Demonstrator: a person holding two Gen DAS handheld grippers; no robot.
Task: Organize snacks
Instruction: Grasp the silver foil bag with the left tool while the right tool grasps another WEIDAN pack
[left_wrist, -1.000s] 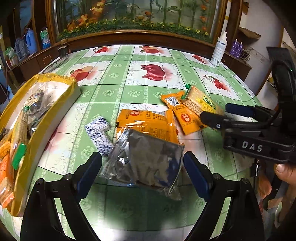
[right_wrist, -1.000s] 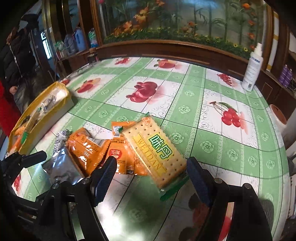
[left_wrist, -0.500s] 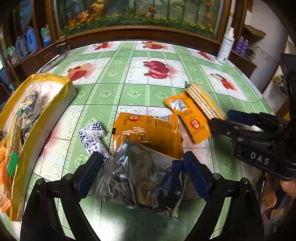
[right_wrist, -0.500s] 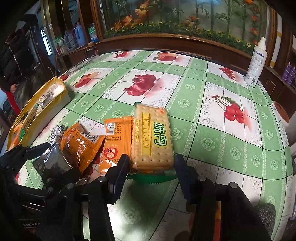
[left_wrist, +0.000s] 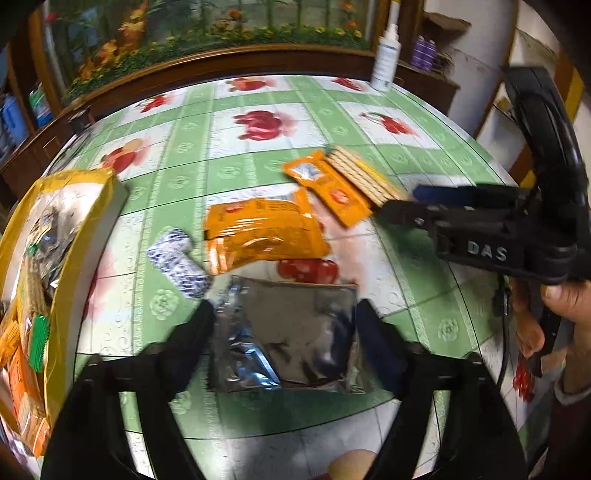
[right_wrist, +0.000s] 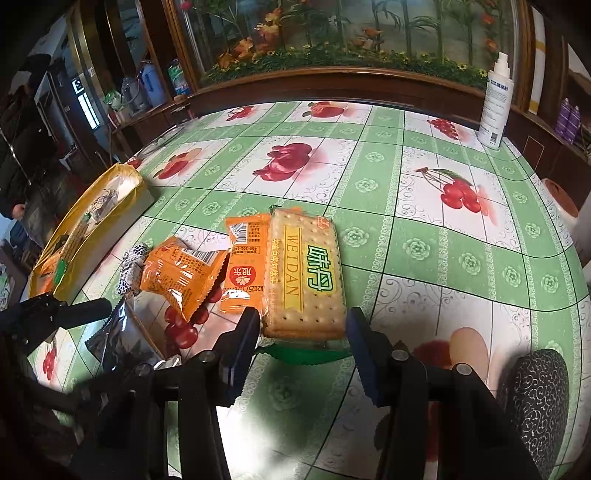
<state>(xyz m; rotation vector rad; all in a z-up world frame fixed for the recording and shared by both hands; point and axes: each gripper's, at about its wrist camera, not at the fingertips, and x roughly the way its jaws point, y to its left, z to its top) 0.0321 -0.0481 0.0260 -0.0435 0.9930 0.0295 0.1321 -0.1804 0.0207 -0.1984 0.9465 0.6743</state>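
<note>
The right gripper (right_wrist: 301, 334), jaws just closed in, pinches a flat rectangular cracker pack (right_wrist: 304, 275) lying on the glossy tablecloth (right_wrist: 461, 258). The left gripper (left_wrist: 286, 332), narrowing slightly, straddles a crinkled silver foil pouch (left_wrist: 291, 332); whether the pads press it, I cannot tell. Orange sachets (left_wrist: 258, 230) lie beyond, a yellow-lined box (left_wrist: 70, 266) leftward.

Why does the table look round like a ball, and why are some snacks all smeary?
Left wrist view: the fisheye lens bulges the table; the orange packet and blue-white candy are smeared by motion blur; glare whitens the near edge. Right wrist view: sharper, the cracker pack reads clearly, corners dark, a bright patch of glare down front.
</note>
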